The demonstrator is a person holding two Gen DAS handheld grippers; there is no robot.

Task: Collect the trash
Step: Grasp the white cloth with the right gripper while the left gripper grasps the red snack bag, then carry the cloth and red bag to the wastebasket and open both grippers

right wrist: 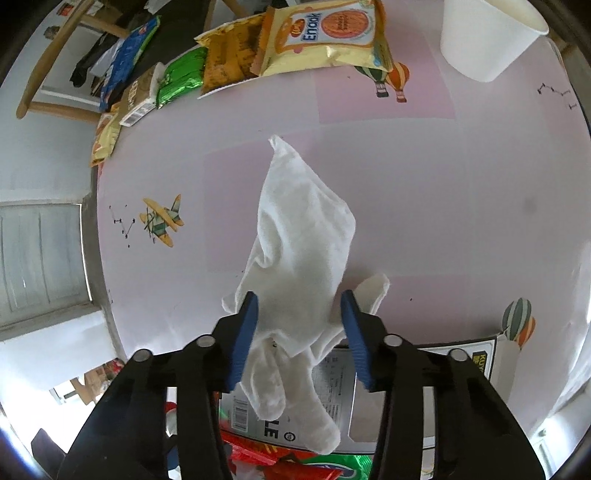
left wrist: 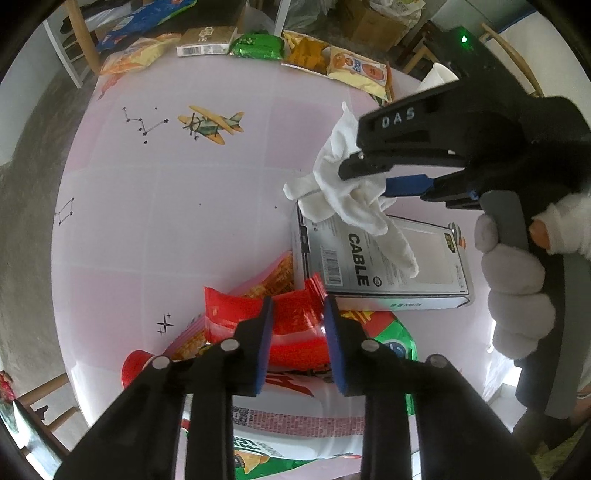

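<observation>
I note the right gripper (right wrist: pixel 299 332) pinching a limp white glove (right wrist: pixel 299 236) draped over the cable box (left wrist: pixel 391 266); the left gripper (left wrist: pixel 298 338) clamps a crinkly, slippery red wrapper (left wrist: pixel 295 317) at its bunched top edge.

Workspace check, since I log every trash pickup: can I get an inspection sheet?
Surface: pink printed tablecloth.
Job's things: white glove draped over grey cable box; red snack wrapper.
Clutter: snack packets along the far edge; white paper cup.
Grippers: left gripper straddles the red wrapper; right gripper straddles the glove; contact unclear for both.
Cables: nothing seen.
Surroundings: wooden chair, cardboard boxes.
</observation>
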